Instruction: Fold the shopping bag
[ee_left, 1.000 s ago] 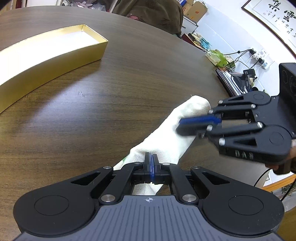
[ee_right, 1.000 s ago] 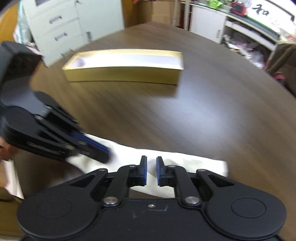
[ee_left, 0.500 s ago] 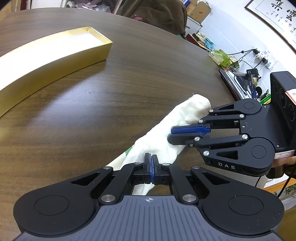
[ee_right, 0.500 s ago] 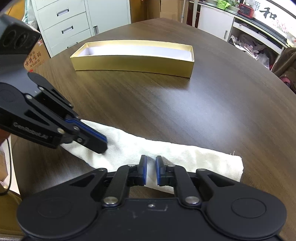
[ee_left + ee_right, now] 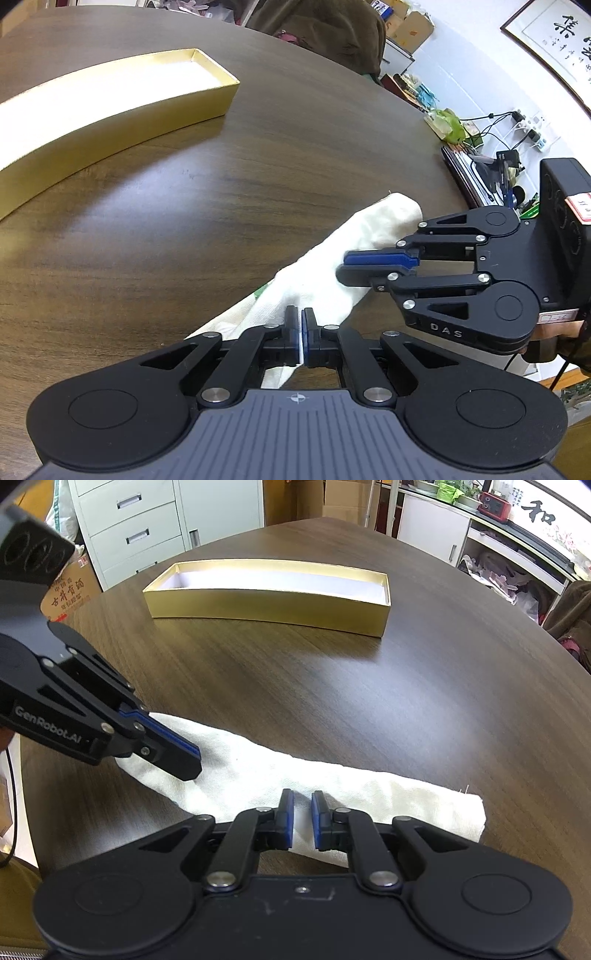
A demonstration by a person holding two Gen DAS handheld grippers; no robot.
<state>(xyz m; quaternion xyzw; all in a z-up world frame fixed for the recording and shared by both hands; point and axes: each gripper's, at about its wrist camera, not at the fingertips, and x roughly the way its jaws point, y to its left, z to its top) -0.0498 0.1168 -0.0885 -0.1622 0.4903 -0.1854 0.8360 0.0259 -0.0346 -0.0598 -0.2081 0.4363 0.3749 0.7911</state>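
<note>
While the left gripper (image 5: 299,332) pinches a fold of the shopping bag (image 5: 332,786), the right gripper (image 5: 299,819) hovers slightly parted over it; bag lies rolled along the tabletop's (image 5: 406,701) near edge.

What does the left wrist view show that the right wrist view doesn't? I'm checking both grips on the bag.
Only the left wrist view shows fabric pinched between the left gripper pads, and the right gripper side-on. Only the right wrist view shows the right gripper's pads apart over the shopping bag, and the drawers. Both show the bag, gold box and table.
</note>
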